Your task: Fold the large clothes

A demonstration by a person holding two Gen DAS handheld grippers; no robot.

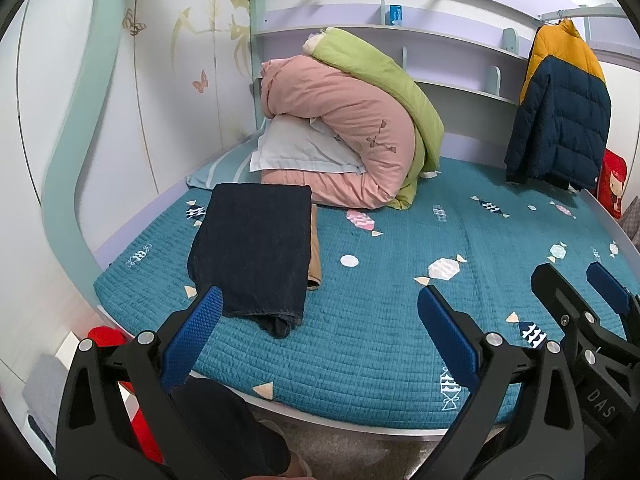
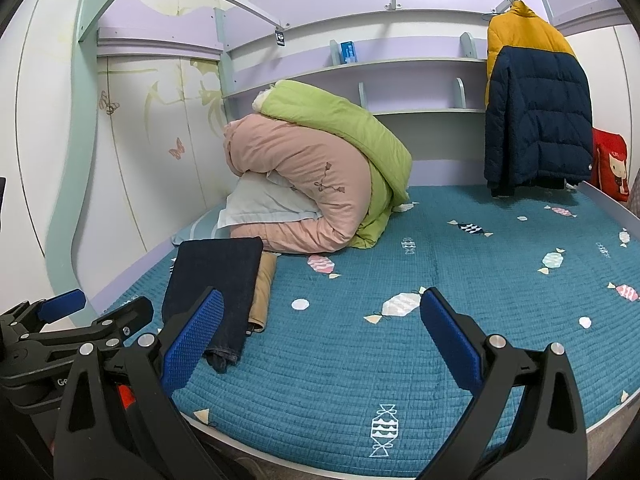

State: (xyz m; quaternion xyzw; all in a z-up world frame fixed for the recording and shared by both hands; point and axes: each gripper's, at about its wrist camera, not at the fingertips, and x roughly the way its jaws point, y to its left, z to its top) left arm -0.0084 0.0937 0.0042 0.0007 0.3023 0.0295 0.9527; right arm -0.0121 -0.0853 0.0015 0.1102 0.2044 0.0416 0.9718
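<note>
Currently, both the left gripper [image 1: 318, 312] and right gripper [image 2: 322, 314] are held spread and empty. Folded dark jeans [image 1: 252, 252] lie atop tan trousers [image 1: 314, 252], just before the pink duvet [image 1: 340, 120]; the stack is best left undisturbed.

- The left wrist camera sits low at the foot of the bed [image 1: 360, 360] and looks along it toward the shelves [image 1: 440, 40].
- The right wrist camera sits just beside it, facing the same way.
- Both views share the folded dark jeans [image 1: 252, 248], rolled quilts [image 2: 312, 184] and hanging jacket [image 2: 536, 116].
</note>
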